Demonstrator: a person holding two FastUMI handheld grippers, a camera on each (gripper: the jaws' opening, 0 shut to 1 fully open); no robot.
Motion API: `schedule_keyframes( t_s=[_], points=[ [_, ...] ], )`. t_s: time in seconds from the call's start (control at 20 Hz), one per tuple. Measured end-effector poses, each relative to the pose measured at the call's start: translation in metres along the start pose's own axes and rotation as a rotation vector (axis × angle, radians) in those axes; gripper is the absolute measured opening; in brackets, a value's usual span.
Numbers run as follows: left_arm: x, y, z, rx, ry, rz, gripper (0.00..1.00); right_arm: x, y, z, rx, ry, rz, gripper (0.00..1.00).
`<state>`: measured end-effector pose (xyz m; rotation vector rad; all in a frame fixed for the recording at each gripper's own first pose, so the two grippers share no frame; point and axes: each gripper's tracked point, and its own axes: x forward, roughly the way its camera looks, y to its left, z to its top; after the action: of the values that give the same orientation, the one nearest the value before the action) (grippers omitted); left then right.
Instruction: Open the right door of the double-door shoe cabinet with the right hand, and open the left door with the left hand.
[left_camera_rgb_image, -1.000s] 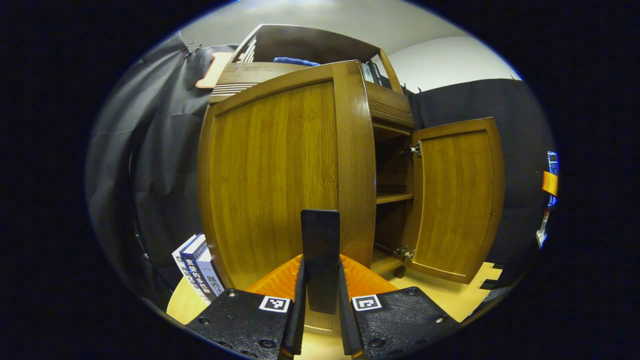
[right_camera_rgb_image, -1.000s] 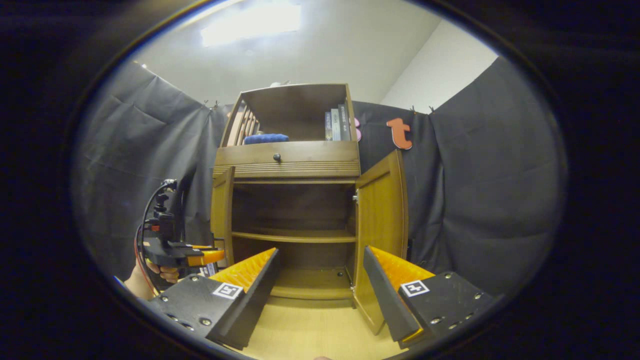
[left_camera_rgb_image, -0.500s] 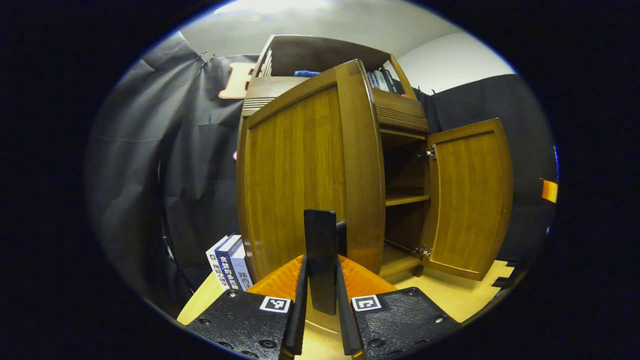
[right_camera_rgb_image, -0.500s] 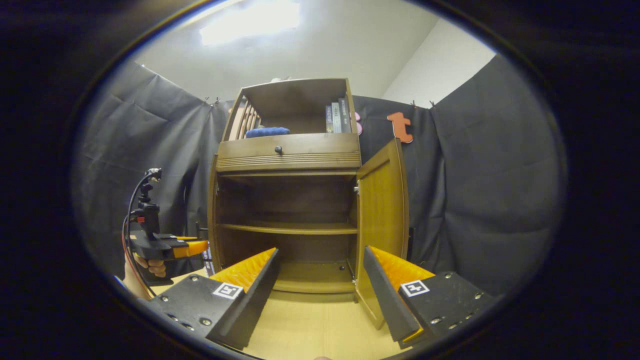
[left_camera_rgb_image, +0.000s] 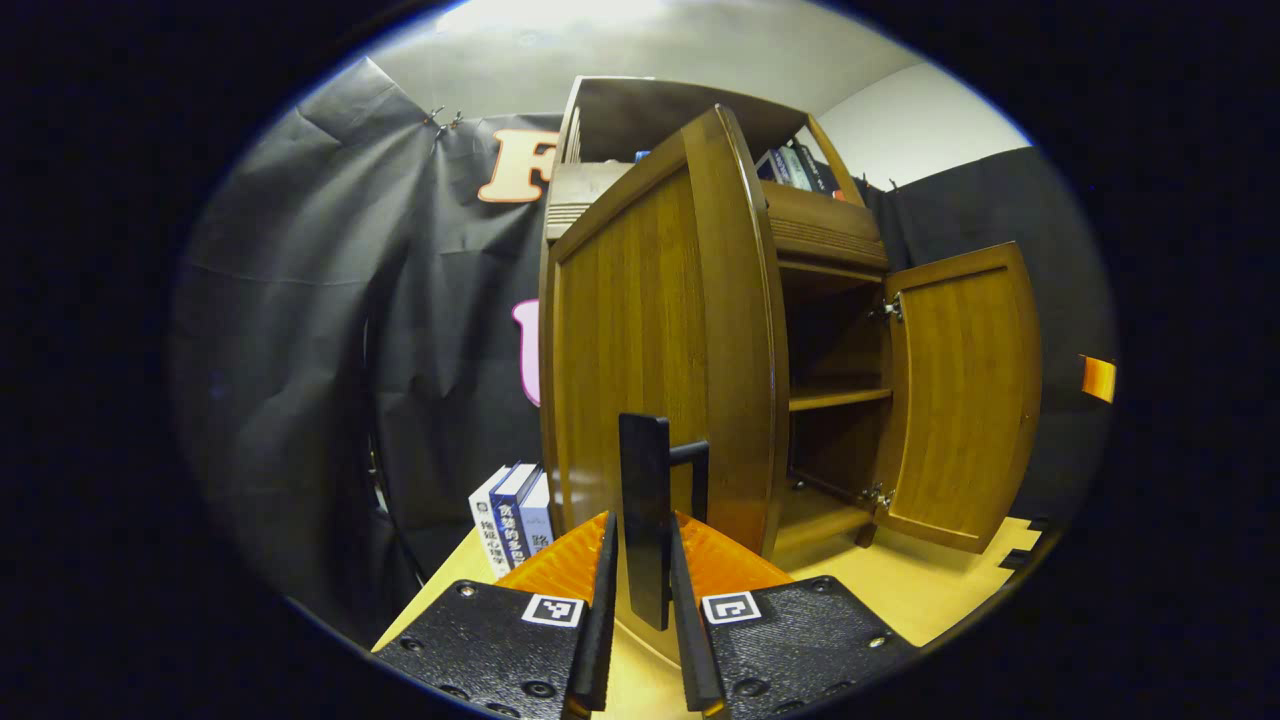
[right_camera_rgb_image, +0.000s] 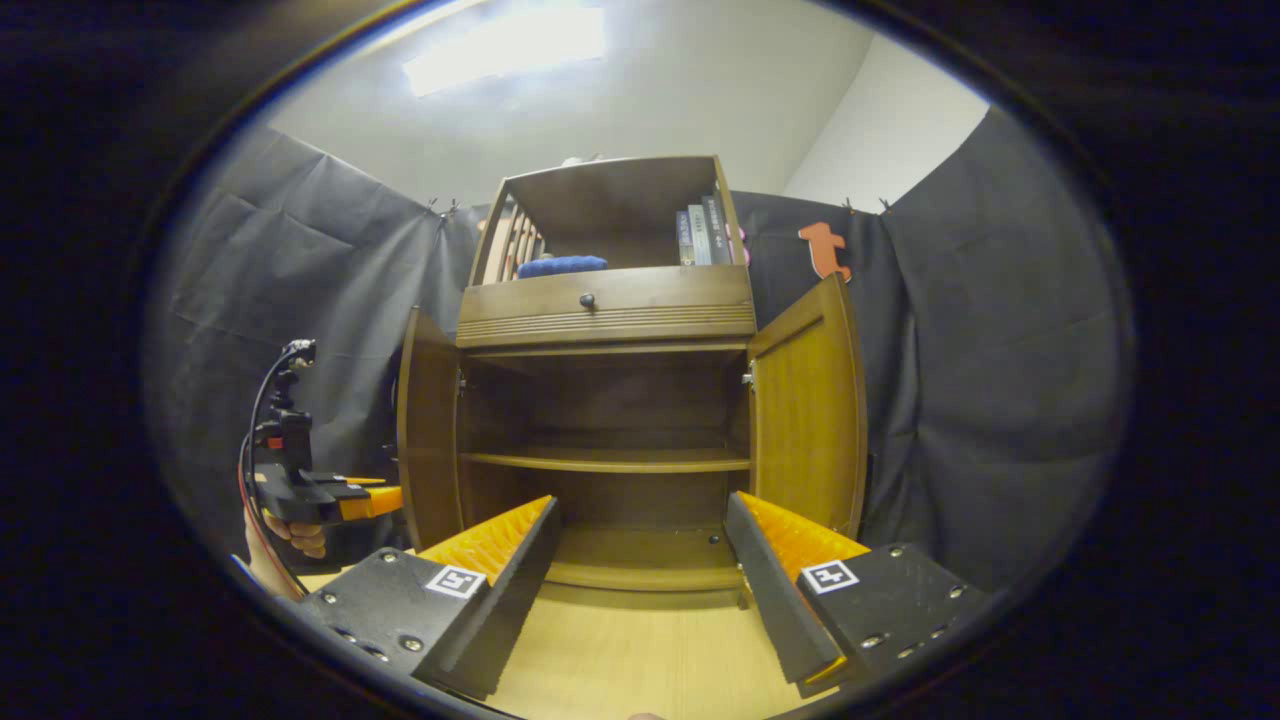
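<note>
The wooden shoe cabinet (right_camera_rgb_image: 605, 310) stands with both lower doors swung out. In the left gripper view the left door (left_camera_rgb_image: 650, 330) fills the middle. My left gripper (left_camera_rgb_image: 643, 575) is shut on its black bar handle (left_camera_rgb_image: 645, 470), which stands upright between the fingers. The right door (left_camera_rgb_image: 965, 390) hangs wide open farther right. In the right gripper view my right gripper (right_camera_rgb_image: 640, 545) is open with nothing between its fingers, set back from the open front. There I see the left door (right_camera_rgb_image: 428, 430) edge-on, the right door (right_camera_rgb_image: 810, 410), and the left gripper (right_camera_rgb_image: 320, 495) held by a hand (right_camera_rgb_image: 290, 535).
Inside are a middle shelf (right_camera_rgb_image: 610, 460) and a bare floor board. Above sit a drawer with a knob (right_camera_rgb_image: 587, 299), books (right_camera_rgb_image: 705, 235) and a blue bundle (right_camera_rgb_image: 560, 266). More books (left_camera_rgb_image: 512, 510) stand left of the cabinet on the pale wooden table (right_camera_rgb_image: 640, 660).
The left door has swung farther out with my left gripper holding its handle, and more black wall shows behind it. My right gripper stays open in front of the cabinet.
</note>
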<state>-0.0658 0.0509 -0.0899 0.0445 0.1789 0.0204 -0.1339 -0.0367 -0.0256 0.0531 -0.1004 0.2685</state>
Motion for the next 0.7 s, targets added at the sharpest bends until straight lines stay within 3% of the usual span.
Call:
schedule_keyframes(
  t_s=[0.2,0.35,0.4,0.45,0.55,0.7],
  points=[
    [-0.008,0.036,0.014,0.020,-0.042,0.071,0.30,0.004,0.012,-0.008,0.023,-0.012,0.001,1.00],
    [-0.015,0.068,0.031,0.004,-0.092,0.116,0.10,0.009,0.017,-0.011,0.024,-0.010,-0.002,0.99],
    [-0.018,0.080,0.036,-0.004,-0.104,0.128,0.14,0.011,0.018,-0.013,0.024,-0.008,-0.004,0.99],
    [-0.018,0.090,0.038,-0.018,-0.104,0.125,0.17,0.012,0.019,-0.014,0.024,-0.006,-0.005,0.99],
    [-0.020,0.096,0.034,-0.066,-0.071,0.079,0.01,0.016,0.024,-0.016,0.026,0.001,-0.003,0.99],
    [-0.017,0.109,0.033,-0.073,-0.060,0.035,0.02,0.018,0.029,-0.019,0.026,0.008,0.003,0.99]
  ],
)
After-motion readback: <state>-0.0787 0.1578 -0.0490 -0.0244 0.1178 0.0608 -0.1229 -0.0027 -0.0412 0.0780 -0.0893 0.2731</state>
